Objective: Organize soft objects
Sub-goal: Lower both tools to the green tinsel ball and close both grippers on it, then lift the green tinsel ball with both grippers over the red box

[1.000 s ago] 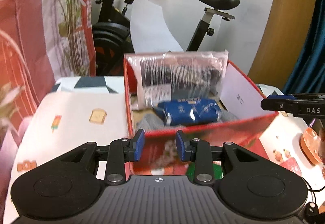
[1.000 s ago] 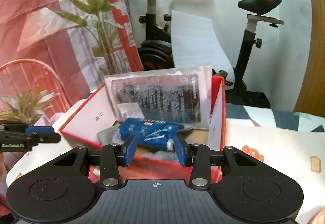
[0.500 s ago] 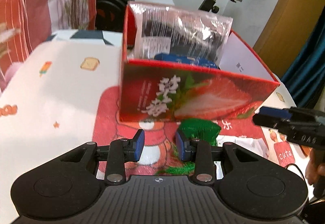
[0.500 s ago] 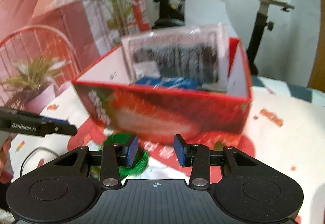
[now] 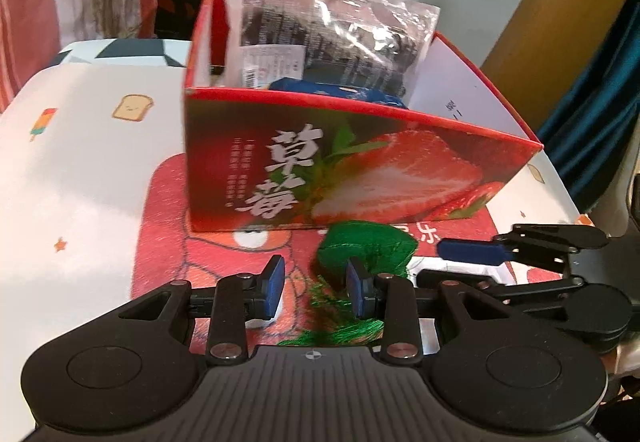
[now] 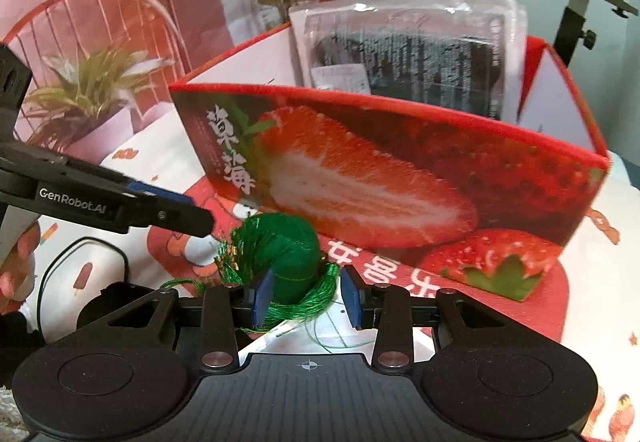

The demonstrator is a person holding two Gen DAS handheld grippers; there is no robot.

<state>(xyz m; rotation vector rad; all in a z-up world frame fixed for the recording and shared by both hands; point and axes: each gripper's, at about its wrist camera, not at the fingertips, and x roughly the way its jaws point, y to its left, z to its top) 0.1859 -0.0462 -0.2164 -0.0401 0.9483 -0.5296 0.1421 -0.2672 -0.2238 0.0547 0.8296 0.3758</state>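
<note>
Just before the strawberry box (image 6: 392, 177) | green tasselled bundle (image 6: 290, 256) is bracketed by right gripper (image 6: 306, 296), spread, unclamped | left gripper (image 5: 316, 292) spread, empty | step: grasp approach | next: closing needed, then lift over box wall.

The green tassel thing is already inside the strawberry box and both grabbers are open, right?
Not quite. The green tassel is not inside the strawberry box; it lies on the red mat in front of the box, as the right wrist view shows. The right gripper has it between its open fingers. The rest is right: the left gripper is open too.
</note>
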